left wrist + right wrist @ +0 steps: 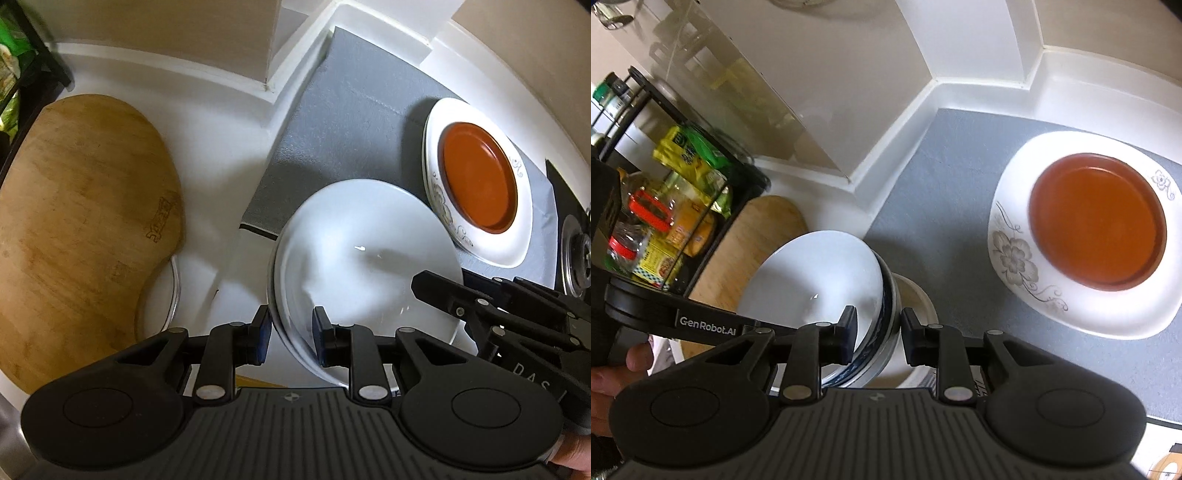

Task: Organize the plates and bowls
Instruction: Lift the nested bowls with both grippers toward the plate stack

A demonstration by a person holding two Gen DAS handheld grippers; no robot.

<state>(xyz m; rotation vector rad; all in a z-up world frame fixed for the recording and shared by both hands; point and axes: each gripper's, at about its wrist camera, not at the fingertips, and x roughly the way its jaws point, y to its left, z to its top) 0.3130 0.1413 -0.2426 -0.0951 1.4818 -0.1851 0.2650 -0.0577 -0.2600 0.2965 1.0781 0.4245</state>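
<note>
The white bowl (365,258) is held up by both claws, over the edge of the grey mat (332,147). Its rim is pinched by the left claw (291,339) on one side and the right claw (875,338) on the other. An orange dish (1097,218) is seen on a flowered plate (1015,258) nearby.

The bowl (820,273) was white inside, blue-patterned outside; the orange-brown dish (1097,218) sat on a white plate (1008,258) with grey flowers, over a grey mat (351,122) beside a tan wooden board (81,221)
</note>
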